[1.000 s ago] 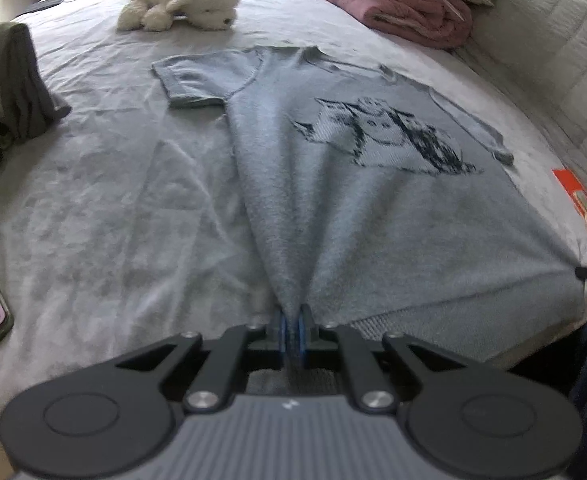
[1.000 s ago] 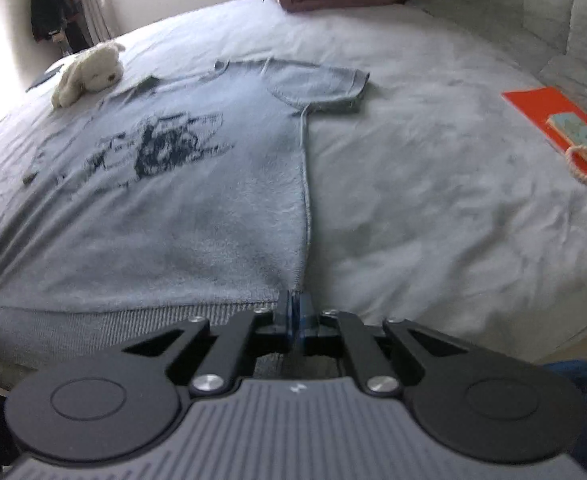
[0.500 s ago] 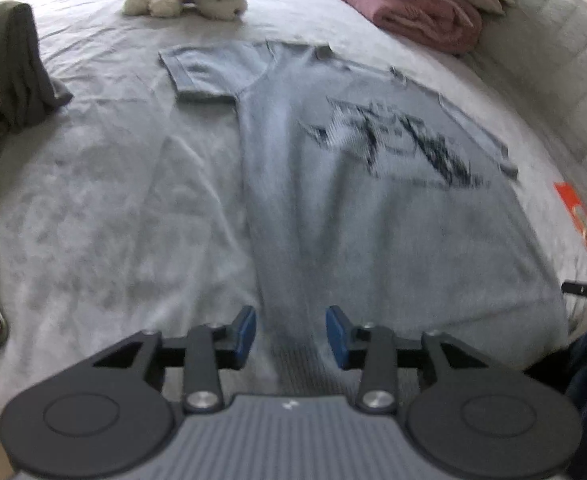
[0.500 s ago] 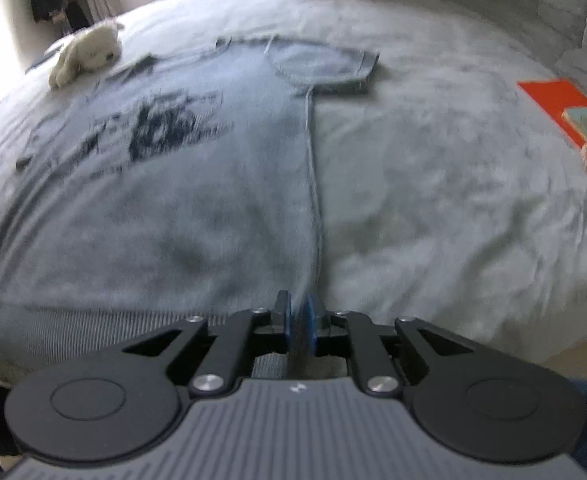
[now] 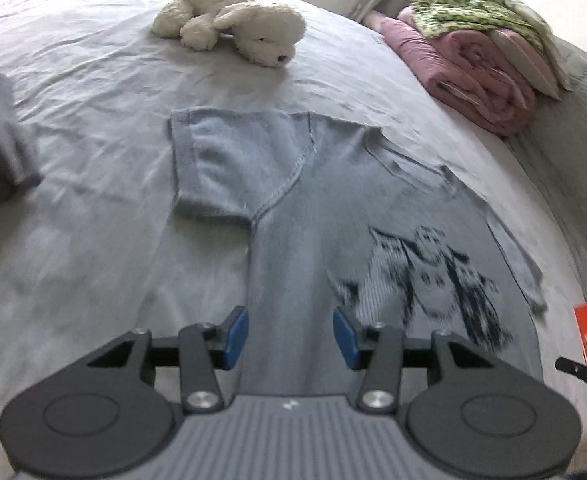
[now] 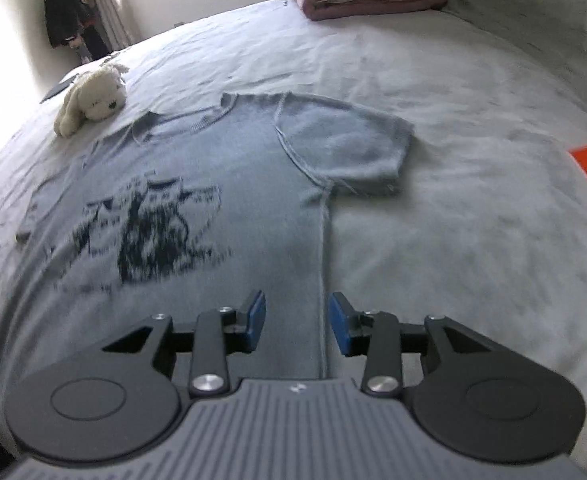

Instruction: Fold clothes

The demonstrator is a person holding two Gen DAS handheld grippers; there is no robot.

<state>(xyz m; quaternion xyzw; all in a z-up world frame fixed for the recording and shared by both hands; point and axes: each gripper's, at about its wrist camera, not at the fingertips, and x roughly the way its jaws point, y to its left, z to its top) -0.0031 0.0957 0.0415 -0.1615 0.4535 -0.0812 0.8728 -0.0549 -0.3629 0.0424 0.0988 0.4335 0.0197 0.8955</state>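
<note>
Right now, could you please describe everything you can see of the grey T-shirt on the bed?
The grey T-shirt is a short-sleeved knit with a dark animal print on the chest. It lies spread flat, print up, on the grey bedsheet, both sleeves out, collar toward the plush toy. Nothing grips it: both grippers have just been opening and hover above its side seams.

Each camera sits on a hand-held gripper and looks forward and down at the bed (image 5: 73, 80) from close above. The left view looks along one side of the shirt (image 5: 293, 220), the right view along the other. Both see the shirt's picture and the toy dog (image 6: 93, 104).
</note>
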